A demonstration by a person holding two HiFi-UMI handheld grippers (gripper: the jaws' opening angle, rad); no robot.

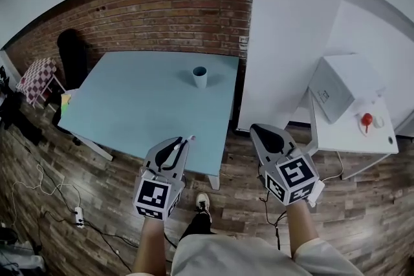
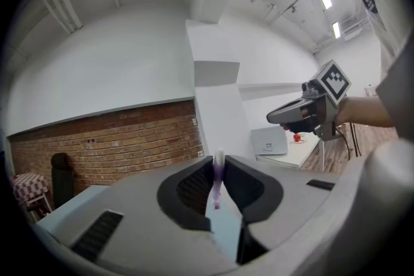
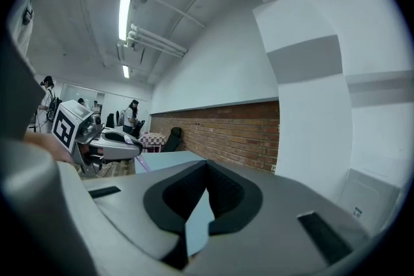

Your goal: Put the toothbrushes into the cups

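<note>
A small blue cup [image 1: 200,77] stands alone toward the far right of the light blue table [image 1: 129,110]. My left gripper [image 1: 183,141] hangs over the table's near edge, shut on a white and purple toothbrush [image 2: 218,179] that stands upright between its jaws. The brush's tip [image 1: 190,138] pokes out toward the cup, which is well ahead of it. My right gripper [image 1: 259,131] is off the table's right side, above the floor, shut with nothing in it. The left gripper view also shows the right gripper [image 2: 304,112] beside me.
A white pillar [image 1: 284,42] rises just right of the table. Beyond it a white side table [image 1: 362,139] carries a white box [image 1: 339,94] and a small red object [image 1: 367,118]. A brick wall runs behind. At the left are a checkered stool [image 1: 37,77] and floor cables [image 1: 77,216].
</note>
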